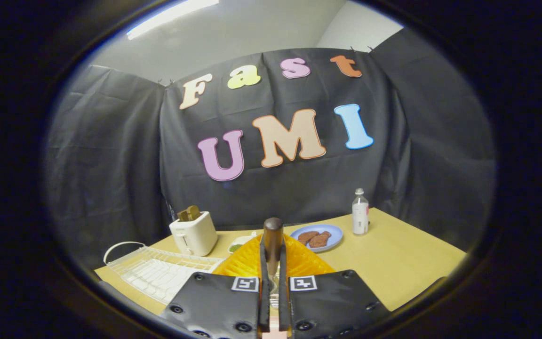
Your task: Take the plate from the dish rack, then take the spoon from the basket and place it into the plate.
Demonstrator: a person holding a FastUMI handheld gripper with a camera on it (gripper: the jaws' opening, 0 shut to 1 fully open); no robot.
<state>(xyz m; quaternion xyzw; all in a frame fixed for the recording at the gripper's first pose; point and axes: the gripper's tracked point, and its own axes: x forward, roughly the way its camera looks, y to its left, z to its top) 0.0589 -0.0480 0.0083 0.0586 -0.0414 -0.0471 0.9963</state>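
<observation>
Tongs (273, 292): you have them closed on the spoon (273, 240), handle upright.
Basket (252, 261): just beyond.
Left: set spoon in blue plate (334, 233) on table (393, 254).

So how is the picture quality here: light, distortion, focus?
Gripper view: even light from a ceiling lamp, no hard glare; fisheye bends the table edge and rack; the gripper, shut on the spoon, looks soft up close; the plate and bottle are fairly sharp.

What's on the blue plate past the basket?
Two brown flat pieces lie on the blue plate. Its near rim is hidden behind the orange basket. The gripper fingers are shut on the spoon handle.
</observation>
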